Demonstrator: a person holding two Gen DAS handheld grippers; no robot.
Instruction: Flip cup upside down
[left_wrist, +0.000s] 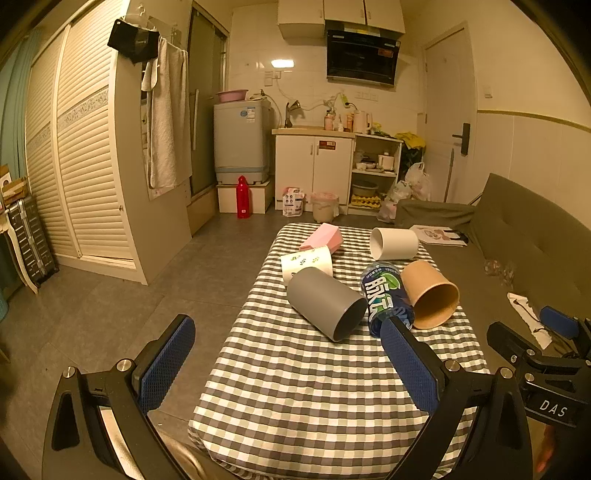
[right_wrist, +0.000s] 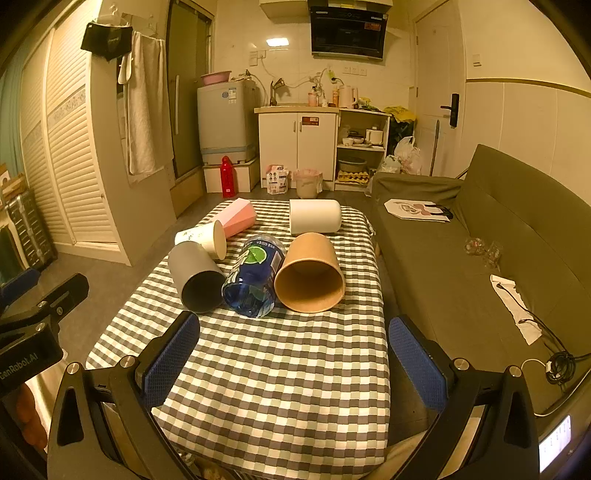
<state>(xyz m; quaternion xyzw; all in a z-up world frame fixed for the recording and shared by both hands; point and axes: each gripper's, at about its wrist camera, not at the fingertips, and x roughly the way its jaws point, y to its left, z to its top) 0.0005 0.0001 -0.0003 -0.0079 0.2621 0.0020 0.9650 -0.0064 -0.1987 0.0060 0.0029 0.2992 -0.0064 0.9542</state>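
Observation:
Several cups lie on their sides on the checkered table (left_wrist: 295, 387) (right_wrist: 288, 369): a grey cup (left_wrist: 325, 301) (right_wrist: 195, 280), a brown paper cup (left_wrist: 430, 293) (right_wrist: 310, 273), a white cup (left_wrist: 394, 243) (right_wrist: 314, 216), a patterned white cup (left_wrist: 306, 264) (right_wrist: 203, 238) and a pink cup (left_wrist: 321, 238) (right_wrist: 240, 218). A blue plastic bottle (left_wrist: 386, 297) (right_wrist: 255, 280) lies between the grey and brown cups. My left gripper (left_wrist: 288, 362) is open and empty, short of the grey cup. My right gripper (right_wrist: 293, 354) is open and empty, short of the brown cup.
A green sofa (right_wrist: 480, 240) runs along the table's right side, with papers and a cable on it. Grey floor lies to the left. Kitchen cabinets (left_wrist: 314, 166), a washing machine (left_wrist: 240, 140) and a red bottle (left_wrist: 242, 197) stand far behind.

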